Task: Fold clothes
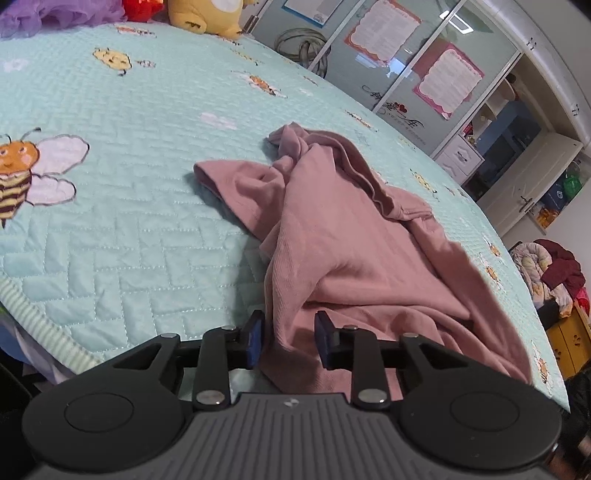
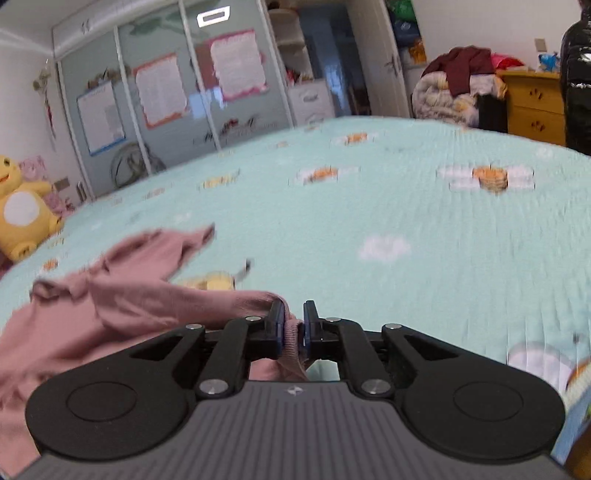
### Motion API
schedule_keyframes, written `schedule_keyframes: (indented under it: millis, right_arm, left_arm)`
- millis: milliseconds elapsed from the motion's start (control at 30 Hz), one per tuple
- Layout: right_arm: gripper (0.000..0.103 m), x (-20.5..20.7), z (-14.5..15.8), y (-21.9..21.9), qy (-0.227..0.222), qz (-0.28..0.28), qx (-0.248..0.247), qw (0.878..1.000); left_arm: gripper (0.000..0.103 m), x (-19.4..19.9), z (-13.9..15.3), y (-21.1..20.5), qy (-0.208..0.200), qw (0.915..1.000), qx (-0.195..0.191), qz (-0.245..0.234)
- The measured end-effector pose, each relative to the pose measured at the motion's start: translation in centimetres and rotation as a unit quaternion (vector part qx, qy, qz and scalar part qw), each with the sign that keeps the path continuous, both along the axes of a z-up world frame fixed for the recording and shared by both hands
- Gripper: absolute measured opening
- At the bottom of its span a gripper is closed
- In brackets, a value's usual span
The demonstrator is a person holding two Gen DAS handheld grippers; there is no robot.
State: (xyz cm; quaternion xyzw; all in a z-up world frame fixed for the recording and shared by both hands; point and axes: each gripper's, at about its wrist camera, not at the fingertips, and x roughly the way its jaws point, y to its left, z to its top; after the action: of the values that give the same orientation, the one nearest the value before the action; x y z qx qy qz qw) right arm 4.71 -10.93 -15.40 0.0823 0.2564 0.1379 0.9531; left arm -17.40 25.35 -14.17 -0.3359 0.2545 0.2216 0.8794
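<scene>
Left wrist view: I see the pink garment (image 1: 343,251) lying crumpled on the quilted bee-print bedspread (image 1: 129,229), bunched in ridges toward the far side w/ one sleeve-like flap spread to the left. It's near the bed's front edge, I'd guess so both hands can reach the hem. My left gripper (image 1: 288,341) sits at that near edge w/ its jaws apart; a fold of the fabric lies between the blue pads (image 1: 254,338) but they aren't pressing on it, so nothing's held here yet. A yellow plush toy (image 1: 207,14) sits at the far end, well apart.

Right wrist view: blurred, esp. the bedspread (image 2: 406,206). My right gripper (image 2: 294,328) is nearly closed, clamped on a thin bunched edge of the pink garment (image 2: 122,299), which trails off to the left across the bed. I reckon that pinch is for pulling the edge out flat before any fold.
</scene>
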Motion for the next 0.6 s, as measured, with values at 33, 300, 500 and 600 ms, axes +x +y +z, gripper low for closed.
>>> schedule_keyframes:
  millis: [33, 300, 500, 600]
  right_arm:
    - [0.014, -0.4, -0.4, 0.2, -0.001, 0.006, -0.006, 1.0]
    - [0.069, -2.7, 1.1, -0.3, -0.087, -0.012, 0.01, 0.996]
    - [0.069, -3.0, 1.2, 1.2, -0.11, 0.02, -0.022, 0.993]
    - [0.07, -3.8, 0.9, 2.5, -0.121, 0.049, -0.049, 0.99]
  left_arm:
    - [0.029, -0.1, 0.4, -0.1, -0.001, 0.9999, 0.012, 0.005]
    - [0.039, -0.7, 4.8, -1.3, -0.026, 0.993, 0.113, 0.025]
    - [0.053, 2.4, 4.7, -3.8, 0.002, 0.9851, 0.169, -0.032]
    - [0.056, 4.4, 4.3, -5.4, 0.015, 0.9771, 0.203, -0.064]
